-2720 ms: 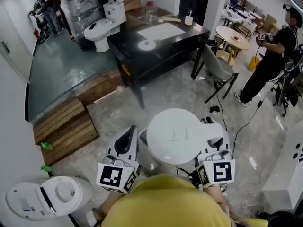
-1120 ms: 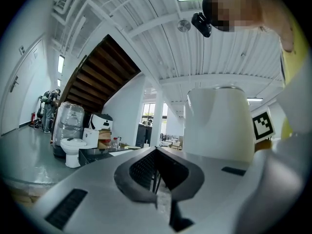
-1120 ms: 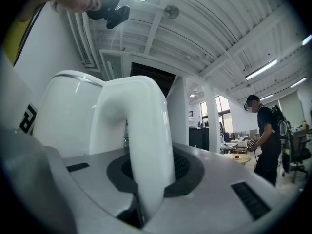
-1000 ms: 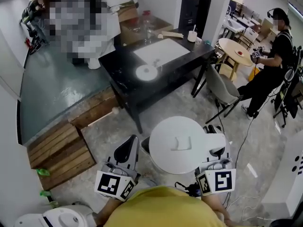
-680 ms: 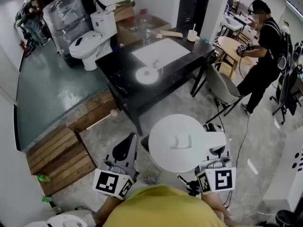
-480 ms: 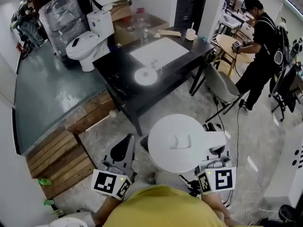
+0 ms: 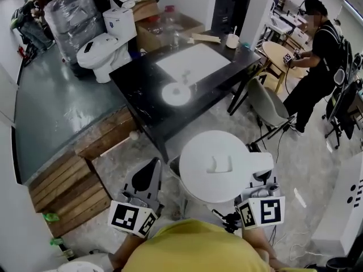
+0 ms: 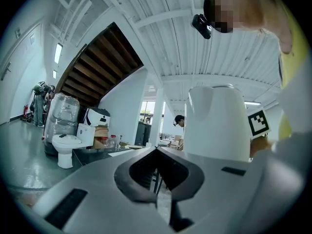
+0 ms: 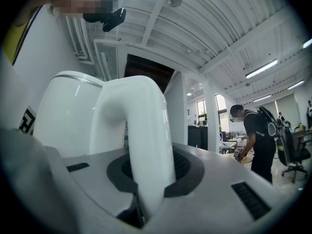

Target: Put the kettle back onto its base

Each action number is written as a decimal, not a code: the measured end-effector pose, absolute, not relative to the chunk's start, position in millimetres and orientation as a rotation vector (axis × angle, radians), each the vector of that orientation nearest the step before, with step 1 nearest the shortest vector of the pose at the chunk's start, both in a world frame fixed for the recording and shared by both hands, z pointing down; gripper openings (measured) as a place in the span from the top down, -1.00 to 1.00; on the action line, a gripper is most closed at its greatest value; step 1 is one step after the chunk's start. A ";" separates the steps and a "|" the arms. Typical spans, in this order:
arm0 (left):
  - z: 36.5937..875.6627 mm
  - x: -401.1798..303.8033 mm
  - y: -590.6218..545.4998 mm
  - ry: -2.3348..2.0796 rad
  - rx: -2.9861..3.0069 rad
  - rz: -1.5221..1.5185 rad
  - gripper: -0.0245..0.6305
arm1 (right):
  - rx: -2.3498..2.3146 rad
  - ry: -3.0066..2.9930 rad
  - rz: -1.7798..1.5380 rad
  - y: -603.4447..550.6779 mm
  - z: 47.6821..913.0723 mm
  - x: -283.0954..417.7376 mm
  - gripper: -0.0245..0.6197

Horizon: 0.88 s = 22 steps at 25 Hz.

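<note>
In the head view the white kettle (image 7: 218, 164) is carried above the floor, seen from its lid. My right gripper (image 7: 259, 180) is shut on the kettle's handle (image 9: 141, 145), which rises between the jaws in the right gripper view beside the kettle body (image 9: 68, 116). My left gripper (image 7: 148, 177) hangs to the kettle's left, apart from it, jaws shut with nothing in them; its own view shows the kettle (image 8: 217, 121) to its right. The round white base (image 7: 176, 93) lies on the black table (image 7: 142, 78) ahead.
A white mat (image 7: 193, 61) and a cup (image 7: 231, 40) also sit on the table. A grey chair (image 7: 264, 103) stands at its right end, a wooden pallet (image 7: 62, 191) to the left, a toilet (image 7: 102, 38) behind. A person (image 7: 315, 55) stands by a round table (image 7: 278, 50).
Both grippers and the kettle have come closer to the black table, which now sits nearer in the head view. The person at the right has shifted by the round table.
</note>
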State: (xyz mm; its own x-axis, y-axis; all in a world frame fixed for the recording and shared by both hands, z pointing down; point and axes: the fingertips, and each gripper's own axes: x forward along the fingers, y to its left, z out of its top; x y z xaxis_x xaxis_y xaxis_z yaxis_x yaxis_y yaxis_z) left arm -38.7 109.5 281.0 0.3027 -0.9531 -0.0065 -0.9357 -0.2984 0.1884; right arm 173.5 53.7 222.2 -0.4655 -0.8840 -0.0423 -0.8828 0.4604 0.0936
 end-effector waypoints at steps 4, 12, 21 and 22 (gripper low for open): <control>277.1 -44.6 84.2 -1.782 2.411 -0.189 0.90 | 1.616 -2.688 -0.161 24.2 219.6 168.7 0.71; 265.9 -55.3 27.0 -1.814 2.400 -0.213 0.90 | 1.591 -2.717 -0.176 -39.3 208.3 156.8 0.71; 257.5 -63.6 -31.3 -1.915 2.337 -0.220 0.90 | 1.513 -2.775 -0.165 -109.4 203.4 150.5 0.71; 257.7 -64.6 -36.3 -1.929 2.327 -0.221 0.89 | 1.501 -2.783 -0.163 -116.4 204.1 149.7 0.71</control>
